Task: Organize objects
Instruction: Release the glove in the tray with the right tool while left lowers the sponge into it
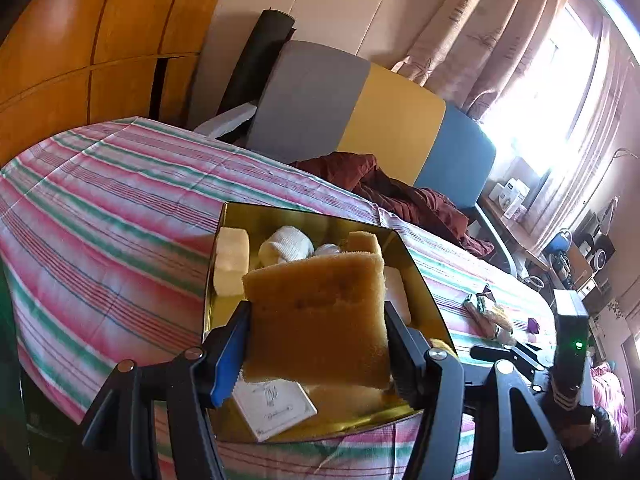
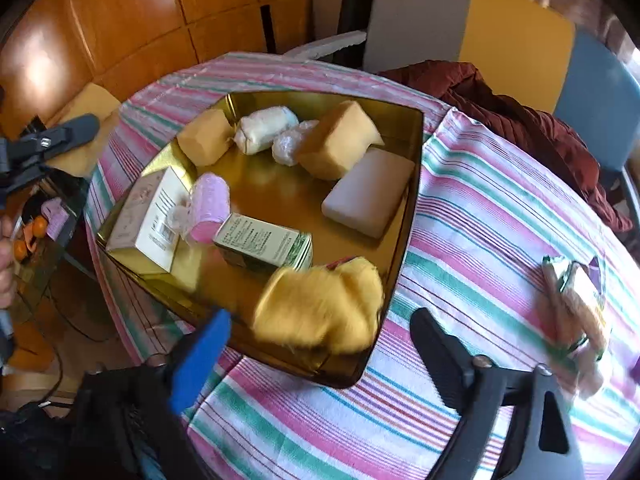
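My left gripper (image 1: 318,332) is shut on a tan sponge (image 1: 320,320) and holds it above the near part of a gold tin tray (image 1: 416,268) on the striped cloth. In the right wrist view the tray (image 2: 412,168) holds two tan sponges, a white block (image 2: 368,194), a pink roll (image 2: 208,208), a white carton (image 2: 148,220), a green box (image 2: 266,244) and wrapped white rolls. My right gripper (image 2: 320,344) is open, its jaws wide apart. A blurred yellow fuzzy piece (image 2: 320,308) lies between the jaws at the tray's near corner.
The table wears a pink, green and white striped cloth (image 2: 480,220). Snack packets (image 2: 576,300) lie on it to the right. A dark red garment (image 2: 520,116) hangs on a grey, yellow and blue chair (image 2: 512,32) behind. Wooden cabinets stand at the left.
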Available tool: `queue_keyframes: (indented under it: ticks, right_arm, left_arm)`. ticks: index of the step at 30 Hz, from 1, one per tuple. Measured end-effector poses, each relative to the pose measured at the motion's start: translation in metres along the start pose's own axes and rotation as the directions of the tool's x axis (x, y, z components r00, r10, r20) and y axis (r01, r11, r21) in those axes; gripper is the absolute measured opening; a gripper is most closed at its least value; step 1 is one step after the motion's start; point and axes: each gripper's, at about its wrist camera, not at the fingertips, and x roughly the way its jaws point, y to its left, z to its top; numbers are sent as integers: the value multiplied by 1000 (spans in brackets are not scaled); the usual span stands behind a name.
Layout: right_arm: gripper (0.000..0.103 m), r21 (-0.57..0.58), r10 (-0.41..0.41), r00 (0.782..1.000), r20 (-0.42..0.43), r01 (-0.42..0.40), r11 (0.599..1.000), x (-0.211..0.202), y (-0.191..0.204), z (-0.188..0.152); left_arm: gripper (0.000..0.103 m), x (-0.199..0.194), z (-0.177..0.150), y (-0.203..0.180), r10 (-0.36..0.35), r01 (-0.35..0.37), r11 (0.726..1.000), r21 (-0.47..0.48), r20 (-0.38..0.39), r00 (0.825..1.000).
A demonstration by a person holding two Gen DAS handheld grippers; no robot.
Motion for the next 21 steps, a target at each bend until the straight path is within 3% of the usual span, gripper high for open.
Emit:
queue_keyframes:
  ticks: [9,17,21]
  right_arm:
    - [97,86,-12,999,43,8,996,-11,-12,-5]
    - [98,139,-25,998,66,16,990,-15,-20,-9]
    - [99,151,-23,998,66,12,988,-15,-22,-11]
  left_arm:
    - [63,28,31,-15,0,0,998,68,-2,1000]
    - [64,81,74,-31,36,-32,989,146,-20,999]
    - [68,120,86,-36,64,-50,989,139,-96,993]
